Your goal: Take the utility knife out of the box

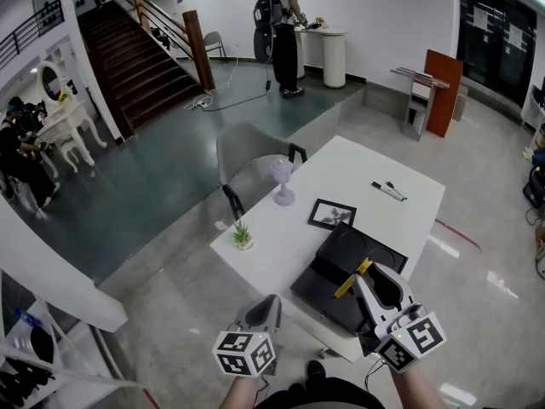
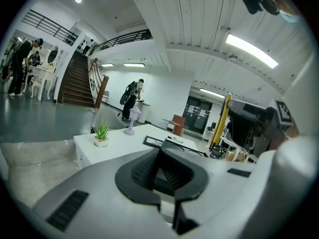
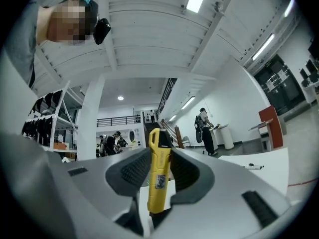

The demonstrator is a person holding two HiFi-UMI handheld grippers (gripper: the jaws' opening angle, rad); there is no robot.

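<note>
A yellow utility knife [image 1: 350, 280] is clamped between the jaws of my right gripper [image 1: 362, 278], just above the open black box [image 1: 328, 290] at the near edge of the white table [image 1: 358, 173]. In the right gripper view the knife [image 3: 158, 176] stands upright between the pads, and the right gripper [image 3: 159, 176] is shut on it. My left gripper [image 1: 270, 302] hangs off the table's near left corner, away from the box. Its jaws are closed with nothing between them, as the left gripper view shows [image 2: 160, 172]. That view also catches the knife [image 2: 221, 119] at the right.
On the table lie a black picture frame [image 1: 332, 215], a small potted plant [image 1: 243, 235], a lilac goblet-shaped ornament [image 1: 283, 182] and two markers [image 1: 389, 191]. A grey chair [image 1: 249, 153] stands at the table's far left side. A person [image 1: 283, 24] stands far back.
</note>
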